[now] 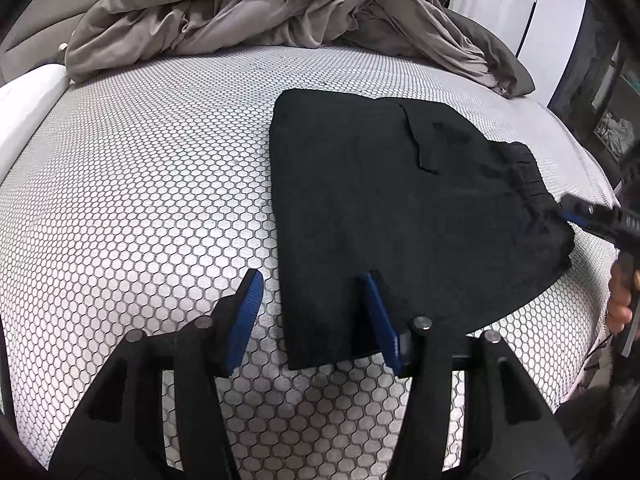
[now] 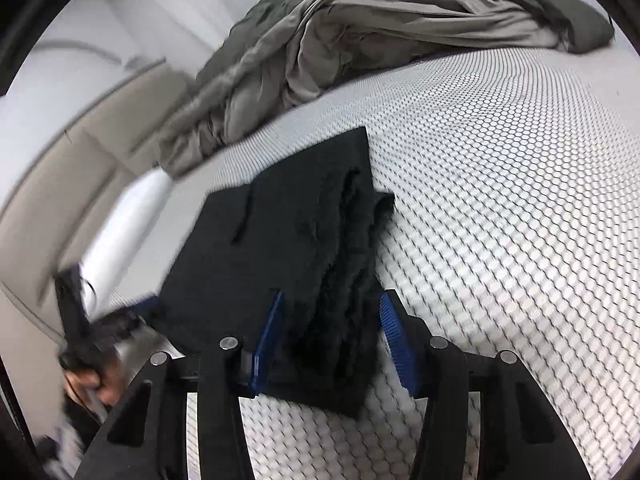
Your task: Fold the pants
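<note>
Black pants (image 1: 360, 200) lie folded into a compact stack on the mattress (image 1: 140, 180). My left gripper (image 1: 311, 278) hovers open over their near left corner. One blue pad is over the fabric, the other over bare mattress, and neither grips anything. In the right wrist view the pants (image 2: 260, 248) show their gathered waistband edge between the spread jaws of my right gripper (image 2: 332, 296), which is open, its right pad clear of the cloth. The right gripper's fingertips (image 1: 576, 214) also appear at the waistband. The left gripper (image 2: 72, 304) shows blurred at the left.
A crumpled grey duvet (image 1: 240, 12) is heaped along the far side of the mattress (image 2: 500, 200), also seen as a grey duvet (image 2: 360, 32). A white pillow (image 1: 24, 112) lies at the left edge. Dark shelving (image 1: 612, 100) stands past the right edge. A hand (image 1: 620, 304) holds the right gripper.
</note>
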The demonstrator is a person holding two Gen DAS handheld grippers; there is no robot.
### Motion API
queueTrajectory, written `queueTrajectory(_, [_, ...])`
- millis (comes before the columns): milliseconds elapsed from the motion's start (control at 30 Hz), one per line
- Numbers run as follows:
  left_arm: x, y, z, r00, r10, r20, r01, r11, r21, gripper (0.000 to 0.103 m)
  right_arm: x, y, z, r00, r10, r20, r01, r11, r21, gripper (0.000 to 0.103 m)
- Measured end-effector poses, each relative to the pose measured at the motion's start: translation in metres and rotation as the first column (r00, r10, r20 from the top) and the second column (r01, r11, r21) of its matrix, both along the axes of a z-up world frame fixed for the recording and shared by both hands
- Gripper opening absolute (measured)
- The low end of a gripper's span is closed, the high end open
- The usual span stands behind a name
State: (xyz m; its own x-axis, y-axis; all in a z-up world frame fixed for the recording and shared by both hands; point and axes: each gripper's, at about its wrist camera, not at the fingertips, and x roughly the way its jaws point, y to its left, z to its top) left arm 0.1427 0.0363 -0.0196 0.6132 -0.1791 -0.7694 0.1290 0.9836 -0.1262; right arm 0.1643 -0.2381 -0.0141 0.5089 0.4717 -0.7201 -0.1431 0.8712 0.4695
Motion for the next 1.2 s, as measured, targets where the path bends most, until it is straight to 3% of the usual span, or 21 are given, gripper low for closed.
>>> queueTrajectory(133, [0.006,-0.004,-0.002,1.0,0.0,-0.005,0.0,1.0,0.004,0.05,0.024,0.0,-0.014,0.998,-0.038,-0.05,0.043,0.994,0.096,0.048])
queueTrajectory(200, [0.007,-0.004,-0.002,1.0,0.0,-0.004,0.0,1.0,0.008,0.05,0.031,0.007,-0.014,0.997,-0.061,-0.038,0.062,0.997,0.035,0.022])
queueTrajectory(233, [0.006,-0.004,-0.001,1.0,-0.001,-0.002,0.001,1.0,0.009,0.05,0.03,0.011,-0.01,0.998,-0.061,-0.023,0.061,0.998,-0.011,0.019])
queueTrajectory(300, [0.005,-0.004,-0.001,1.0,-0.005,-0.001,0.005,1.0,0.011,0.05,0.027,0.017,0.001,0.999,-0.03,0.03,0.03,1.0,-0.002,0.013])
queueTrajectory(367, [0.005,-0.003,-0.001,1.0,-0.008,-0.001,0.008,1.0,0.012,0.05,0.023,0.024,0.017,0.995,-0.003,0.103,0.008,0.999,-0.045,0.013])
queueTrajectory(433, [0.004,-0.002,-0.001,1.0,-0.006,-0.002,0.006,1.0,0.011,0.052,0.028,0.024,0.012,0.999,0.002,0.049,0.002,0.996,-0.084,0.016])
queueTrajectory(467, [0.003,-0.001,-0.001,1.0,-0.008,-0.002,0.008,1.0,0.01,0.053,0.032,0.021,0.001,1.0,0.0,-0.008,-0.001,0.993,-0.114,0.025])
queueTrajectory(500, [0.002,0.0,-0.001,1.0,-0.008,-0.002,0.008,1.0,0.011,0.053,0.034,0.011,-0.018,0.996,-0.049,-0.076,0.034,0.982,-0.186,0.041])
queueTrajectory(567, [0.0,0.001,0.0,1.0,-0.009,0.002,0.009,1.0,0.019,0.053,0.028,0.0,-0.016,0.995,-0.072,-0.074,0.063,0.991,-0.121,0.049])
queueTrajectory(700, [-0.001,0.001,0.002,1.0,-0.008,0.005,0.008,1.0,0.027,0.053,0.01,-0.008,0.004,1.0,-0.027,-0.013,0.026,0.996,-0.084,0.049])
queueTrajectory(800, [0.0,0.0,0.003,1.0,-0.006,0.005,0.006,0.999,0.031,0.053,0.003,-0.007,0.007,0.999,0.035,-0.021,-0.034,0.998,0.057,0.049])
queueTrajectory(1033, [0.0,-0.001,0.004,1.0,-0.007,0.005,0.007,0.999,0.039,0.053,-0.001,0.011,0.015,0.994,0.11,-0.015,-0.106,0.979,0.173,0.048])
queueTrajectory(1167, [0.002,-0.001,0.003,1.0,-0.008,0.002,0.008,0.999,0.042,0.054,-0.006,0.028,0.017,0.99,0.144,-0.009,-0.142,0.984,0.108,0.047])
queueTrajectory(1200, [0.001,-0.003,0.003,1.0,-0.007,0.002,0.007,0.999,0.043,0.054,-0.005,0.032,0.013,0.989,0.146,-0.02,-0.144,0.987,0.074,0.036])
